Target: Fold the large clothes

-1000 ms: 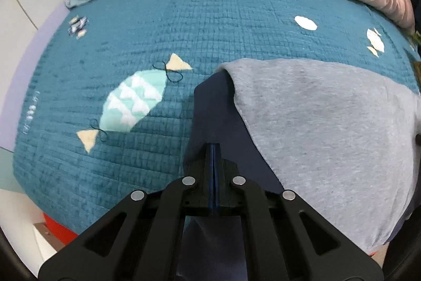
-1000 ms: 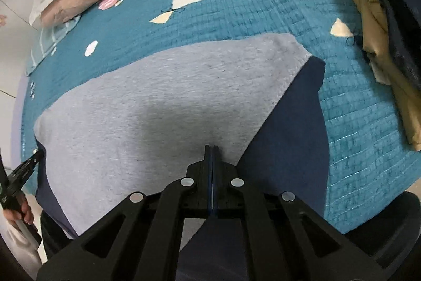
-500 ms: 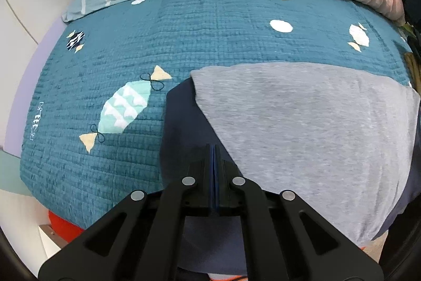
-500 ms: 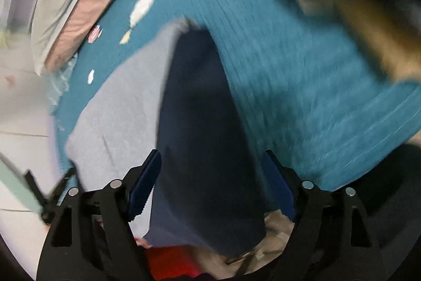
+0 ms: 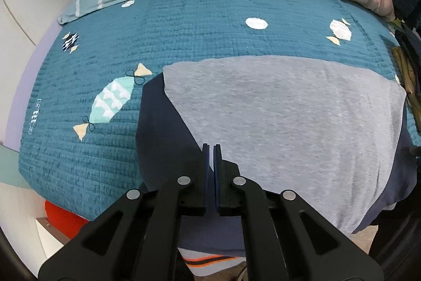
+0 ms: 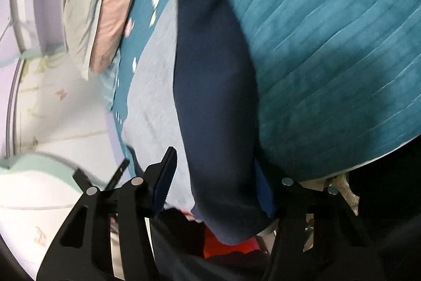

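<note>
Grey/navy garment [image 5: 284,117] spread flat on bed, navy sleeves out.

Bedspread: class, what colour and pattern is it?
Teal quilted bedspread with candy shapes; left wrist view shows it best.

I can read no text from here. The teal quilted bedspread [image 5: 200,25] carries small white embroidered marks [image 5: 34,117] near its left edge, too small to make out.
</note>
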